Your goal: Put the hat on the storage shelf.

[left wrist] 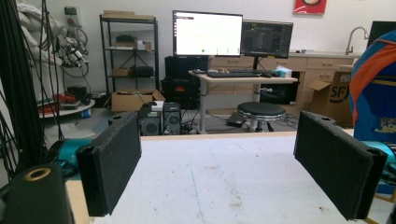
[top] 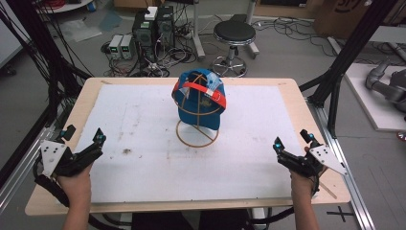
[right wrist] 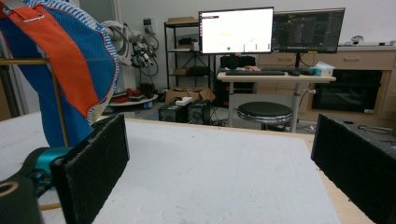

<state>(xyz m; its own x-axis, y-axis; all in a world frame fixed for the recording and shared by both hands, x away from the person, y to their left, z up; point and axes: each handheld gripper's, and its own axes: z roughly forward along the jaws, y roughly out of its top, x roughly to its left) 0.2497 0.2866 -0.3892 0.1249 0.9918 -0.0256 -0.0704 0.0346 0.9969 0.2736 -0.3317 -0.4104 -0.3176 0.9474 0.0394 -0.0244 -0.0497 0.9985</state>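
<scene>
At the near edge of the table, both hands rest well apart, each holding a gripper with its jaws spread wide and nothing between them: the left gripper sits by the left rim, the right gripper by the right rim. Between and beyond them lies the white mat, bare but for a few scuffs. Farther in, roughly on the table's midline and toward its far side, a blue baseball cap with an orange strap hangs on a brass wire stand; it stands upright, so its long axis runs vertically, the crown at the top. From the left gripper the cap lies ahead and to the right; from the right gripper, ahead and to the left, and I judge neither hand clearly nearer. The left gripper view catches the cap cut off by the right edge, and the right gripper view cuts the cap off at the top and left. How the cap seats on the stand is hidden by its own cloth, and the brim is hard to make out.
</scene>
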